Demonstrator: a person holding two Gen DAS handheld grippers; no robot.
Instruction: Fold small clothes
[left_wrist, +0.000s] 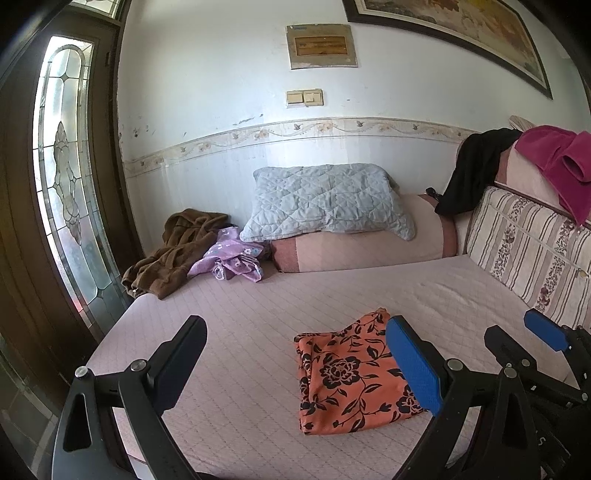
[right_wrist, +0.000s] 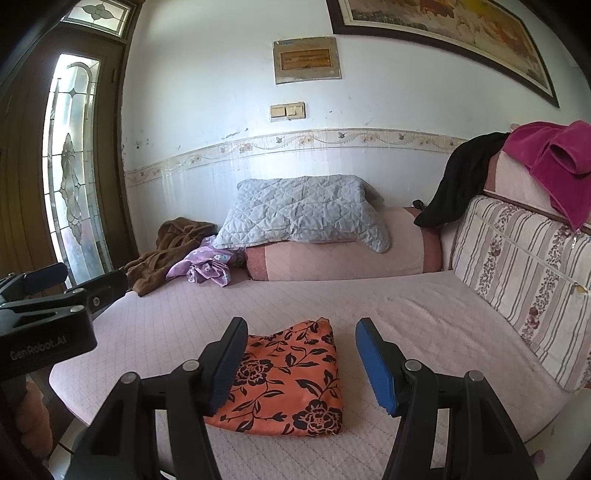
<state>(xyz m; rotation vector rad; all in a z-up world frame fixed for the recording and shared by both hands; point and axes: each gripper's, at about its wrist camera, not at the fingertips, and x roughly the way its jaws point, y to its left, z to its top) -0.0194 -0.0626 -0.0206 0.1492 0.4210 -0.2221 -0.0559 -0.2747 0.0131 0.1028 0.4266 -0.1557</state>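
We read one marking only. On the side of the black body of the left gripper, seen at the left edge of the right wrist view, pale lettering spells "GenRobot.AI"; we find the last two letters soft, so that ending is our best reading. We note a framed plaque on the wall above the switch plate, which carries lines of small print on a brown panel and a short blue mark at its top left corner; we cannot make out either in any view. We find nothing else that can be read.
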